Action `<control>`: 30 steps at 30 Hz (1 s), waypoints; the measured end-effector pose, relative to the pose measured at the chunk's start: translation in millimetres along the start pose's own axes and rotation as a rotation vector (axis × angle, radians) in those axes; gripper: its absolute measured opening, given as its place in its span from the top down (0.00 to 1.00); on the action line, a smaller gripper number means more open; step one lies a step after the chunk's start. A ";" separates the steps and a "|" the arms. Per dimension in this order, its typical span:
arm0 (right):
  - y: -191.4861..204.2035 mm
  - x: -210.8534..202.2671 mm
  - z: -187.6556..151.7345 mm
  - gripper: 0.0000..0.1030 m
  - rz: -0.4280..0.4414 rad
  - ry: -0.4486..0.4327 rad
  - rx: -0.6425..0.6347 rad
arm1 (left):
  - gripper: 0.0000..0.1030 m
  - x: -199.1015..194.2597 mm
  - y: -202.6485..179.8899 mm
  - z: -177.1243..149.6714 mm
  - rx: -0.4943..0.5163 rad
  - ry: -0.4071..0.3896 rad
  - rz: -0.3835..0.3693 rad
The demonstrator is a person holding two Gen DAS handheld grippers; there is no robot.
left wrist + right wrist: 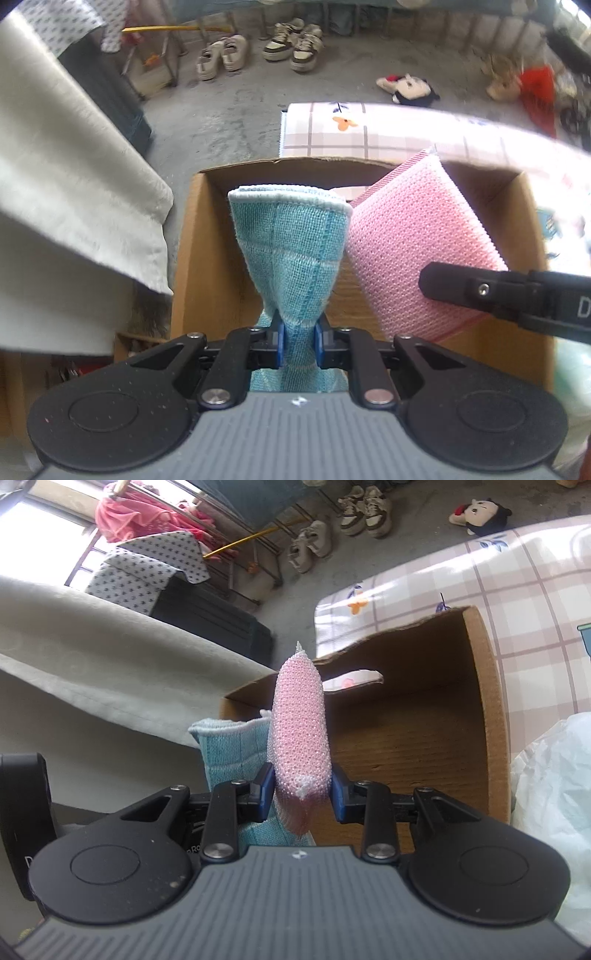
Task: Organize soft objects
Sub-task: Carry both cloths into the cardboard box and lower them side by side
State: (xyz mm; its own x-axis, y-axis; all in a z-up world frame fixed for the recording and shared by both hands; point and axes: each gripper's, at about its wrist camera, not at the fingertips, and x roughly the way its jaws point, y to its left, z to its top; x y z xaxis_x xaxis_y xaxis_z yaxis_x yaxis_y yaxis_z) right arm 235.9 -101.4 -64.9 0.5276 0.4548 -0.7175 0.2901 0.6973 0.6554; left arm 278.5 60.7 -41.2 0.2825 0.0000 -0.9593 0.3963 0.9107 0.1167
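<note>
Both loads hung over the open brown cardboard box [192, 258]: the left gripper [298, 341] clenched a blue woven cloth [291, 251] nearer its left wall, the right gripper [302, 792] grasped a pink mesh sponge pad [301, 731] alongside

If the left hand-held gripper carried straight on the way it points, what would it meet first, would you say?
Most likely the brown floor of the open cardboard box, with its held blue cloth touching first; depth is unclear.

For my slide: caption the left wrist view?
Left gripper holds blue cloth over box, beside pink sponge.
</note>
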 end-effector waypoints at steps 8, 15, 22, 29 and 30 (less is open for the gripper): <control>-27.1 52.6 -2.1 0.71 -0.019 0.010 0.157 | 0.83 34.9 -4.2 7.6 0.077 0.027 0.079; -39.1 90.6 -9.4 0.59 -0.028 0.050 0.224 | 0.81 57.4 -3.6 10.3 0.097 0.058 0.071; -35.0 94.3 -14.4 0.50 -0.096 0.031 0.189 | 0.78 64.5 5.1 9.5 0.065 0.068 0.067; -33.7 110.5 -11.1 0.67 -0.145 0.045 0.172 | 0.76 66.6 13.9 12.3 0.018 0.056 0.078; -34.6 112.5 -10.5 0.71 -0.144 0.051 0.168 | 0.75 65.6 15.0 12.0 0.014 0.055 0.080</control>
State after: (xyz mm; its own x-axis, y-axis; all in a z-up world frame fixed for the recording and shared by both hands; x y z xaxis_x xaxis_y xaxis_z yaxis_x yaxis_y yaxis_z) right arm 276.8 -68.5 -170.8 0.4316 0.3872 -0.8147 0.4904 0.6573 0.5722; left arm 313.5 69.3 -99.3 0.2653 0.0954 -0.9594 0.3866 0.9011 0.1965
